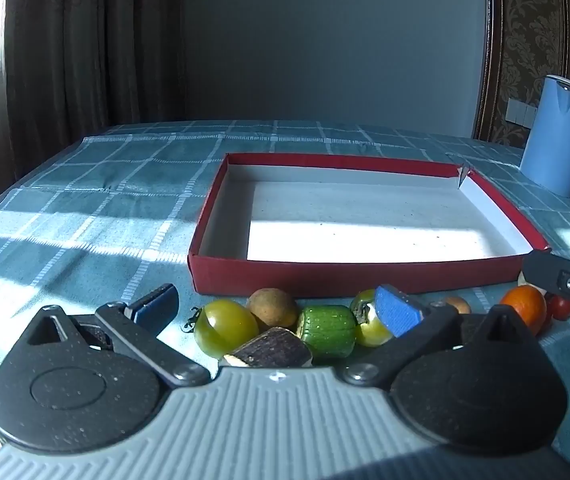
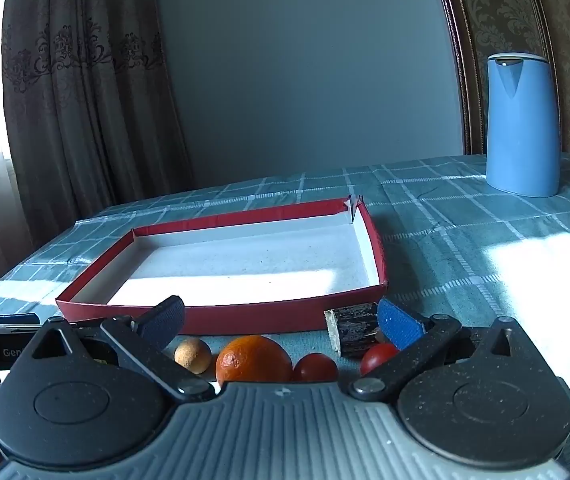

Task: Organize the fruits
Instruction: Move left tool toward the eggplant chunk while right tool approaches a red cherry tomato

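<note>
Left gripper [image 1: 277,312]: jaws spread wide, nothing held, low over green tomato [image 1: 227,328], brown fruit [image 1: 272,307], green cucumber piece [image 1: 328,330], dark cane piece [image 1: 271,349]. Right gripper [image 2: 281,326]: jaws likewise released, over orange [image 2: 253,360], two red tomatoes [image 2: 315,367], tan ball [image 2: 193,354]. Red tray [image 1: 349,275] bare, just beyond fruit row; best centred on one fruit, closed gently, lifted clear of near wall.
</note>
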Tool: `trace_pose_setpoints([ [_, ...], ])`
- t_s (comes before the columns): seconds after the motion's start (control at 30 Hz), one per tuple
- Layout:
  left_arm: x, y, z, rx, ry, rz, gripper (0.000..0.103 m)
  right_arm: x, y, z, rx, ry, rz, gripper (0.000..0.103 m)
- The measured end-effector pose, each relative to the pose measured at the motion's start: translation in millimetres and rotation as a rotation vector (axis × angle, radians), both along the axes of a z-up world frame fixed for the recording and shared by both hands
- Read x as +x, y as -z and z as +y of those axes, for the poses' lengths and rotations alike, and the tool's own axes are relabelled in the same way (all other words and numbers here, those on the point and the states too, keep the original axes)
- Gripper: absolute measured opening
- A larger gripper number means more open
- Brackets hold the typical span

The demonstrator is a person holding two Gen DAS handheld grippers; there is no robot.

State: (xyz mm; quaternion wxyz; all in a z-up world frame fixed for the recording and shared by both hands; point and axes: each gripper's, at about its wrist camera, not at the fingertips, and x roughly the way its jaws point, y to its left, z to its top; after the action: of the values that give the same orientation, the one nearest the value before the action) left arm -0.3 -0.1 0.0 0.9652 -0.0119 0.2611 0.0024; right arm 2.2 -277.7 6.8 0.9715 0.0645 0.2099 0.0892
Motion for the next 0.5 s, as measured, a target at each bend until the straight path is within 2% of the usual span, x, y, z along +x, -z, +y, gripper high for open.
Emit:
trace_pose_setpoints([
  [0.5,0.6,0.5,-0.8,0.003,0.001,0.000,0.103,0.1,0.5,0.2,-0.003,0.005,0.000,0.103],
])
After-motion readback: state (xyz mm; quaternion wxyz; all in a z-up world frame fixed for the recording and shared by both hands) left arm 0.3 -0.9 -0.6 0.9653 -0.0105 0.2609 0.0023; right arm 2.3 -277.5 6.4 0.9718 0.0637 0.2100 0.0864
